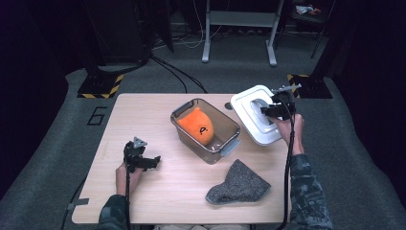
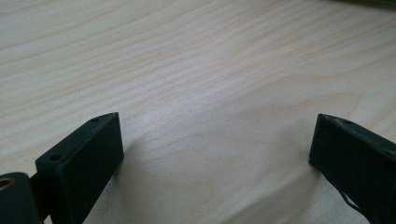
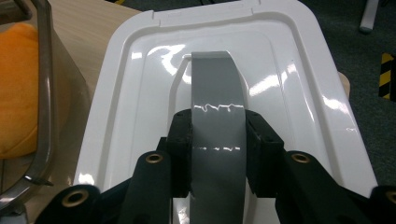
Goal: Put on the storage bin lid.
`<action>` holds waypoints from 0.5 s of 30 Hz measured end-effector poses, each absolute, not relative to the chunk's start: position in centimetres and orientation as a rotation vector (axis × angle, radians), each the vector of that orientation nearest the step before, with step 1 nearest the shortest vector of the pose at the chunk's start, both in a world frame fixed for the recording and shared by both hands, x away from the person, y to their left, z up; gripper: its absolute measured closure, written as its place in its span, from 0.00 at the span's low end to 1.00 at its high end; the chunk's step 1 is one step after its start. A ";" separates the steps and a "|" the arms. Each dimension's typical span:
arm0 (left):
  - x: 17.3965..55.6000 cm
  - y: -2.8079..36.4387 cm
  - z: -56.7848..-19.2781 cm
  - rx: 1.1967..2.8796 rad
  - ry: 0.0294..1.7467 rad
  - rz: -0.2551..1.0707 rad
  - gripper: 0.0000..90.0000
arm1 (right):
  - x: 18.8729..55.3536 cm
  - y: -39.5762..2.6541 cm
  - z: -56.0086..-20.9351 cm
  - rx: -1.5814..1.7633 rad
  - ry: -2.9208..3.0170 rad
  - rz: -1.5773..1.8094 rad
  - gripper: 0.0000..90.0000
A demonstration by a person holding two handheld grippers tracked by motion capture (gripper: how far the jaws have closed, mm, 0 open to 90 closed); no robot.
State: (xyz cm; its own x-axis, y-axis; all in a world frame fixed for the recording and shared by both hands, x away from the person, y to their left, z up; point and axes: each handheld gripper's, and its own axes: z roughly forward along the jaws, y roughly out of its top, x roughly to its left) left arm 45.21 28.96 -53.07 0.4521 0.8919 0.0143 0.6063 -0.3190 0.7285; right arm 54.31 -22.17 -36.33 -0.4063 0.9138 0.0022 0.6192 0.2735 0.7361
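Note:
A white lid (image 1: 251, 117) (image 3: 140, 93) with a grey handle (image 3: 217, 107) hangs tilted over the table's right rear corner. My right gripper (image 1: 269, 110) (image 3: 218, 142) is shut on that handle, one pad on each side. Left of the lid stands a clear grey bin (image 1: 184, 114) (image 3: 44, 93) holding an orange plush toy (image 1: 197, 125) (image 3: 16, 84). My left gripper (image 1: 152, 162) (image 2: 215, 140) rests low over the bare wood near the table's front left, jaws wide open with nothing between them.
A grey knitted beanie (image 1: 238, 184) lies on the wooden table (image 1: 143, 110) near the front right. On the floor behind the table stand a white desk frame (image 1: 239, 21) and black stands with yellow-black striped bases (image 1: 100, 86).

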 end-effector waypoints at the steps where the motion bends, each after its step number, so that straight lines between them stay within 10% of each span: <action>1: 45.2 29.0 -53.1 2.045 1.247 0.557 0.03 | 54.2 -22.1 -36.1 1.379 2.126 0.935 0.74; 15: 45.2 29.0 -53.1 2.044 1.248 0.558 0.03 | 53.3 -20.4 -33.0 1.284 2.152 0.960 0.74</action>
